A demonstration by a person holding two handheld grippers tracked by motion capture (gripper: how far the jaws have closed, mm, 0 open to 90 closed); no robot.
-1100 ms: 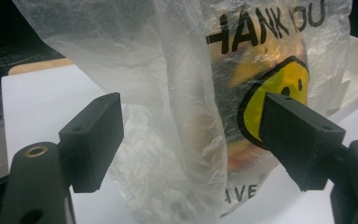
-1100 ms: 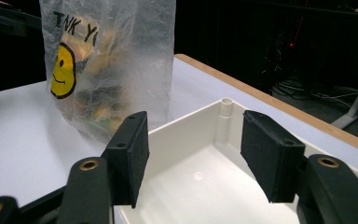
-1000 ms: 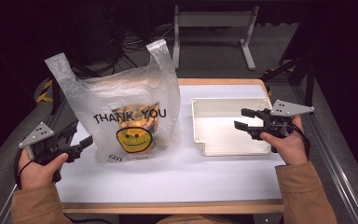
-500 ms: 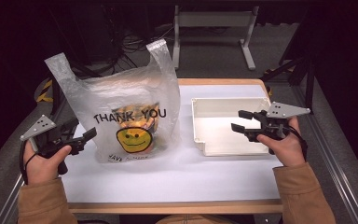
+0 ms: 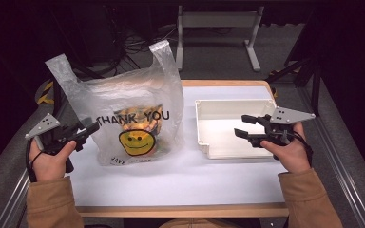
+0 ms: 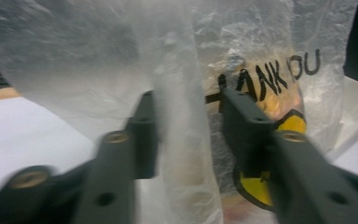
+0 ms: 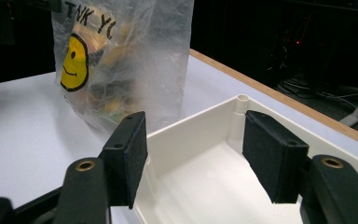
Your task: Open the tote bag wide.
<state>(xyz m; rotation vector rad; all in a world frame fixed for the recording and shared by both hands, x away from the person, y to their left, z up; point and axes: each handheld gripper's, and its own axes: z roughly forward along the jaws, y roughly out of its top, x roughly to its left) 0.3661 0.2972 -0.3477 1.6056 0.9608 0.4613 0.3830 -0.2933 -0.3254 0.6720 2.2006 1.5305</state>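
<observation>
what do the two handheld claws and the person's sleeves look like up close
Both are black pistol-shaped tools. The left claw and right claw each carry a grey three-cornered plate with small holes on top. The jaws are flat black bars ending in rectangular, matte black pads, with brass-coloured bolts at the joints. A thin black cable loops by each wrist. The sleeves are tan fabric.

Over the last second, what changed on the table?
The left hand-held gripper has edged in to the plastic bag's left side, and its jaws have just been closing, with a fold of bag film between them; whether the pads press yet I cannot tell. The right hand-held gripper has drifted slightly left over the white tray, jaws open and empty. Bag and tray kept their places.
</observation>
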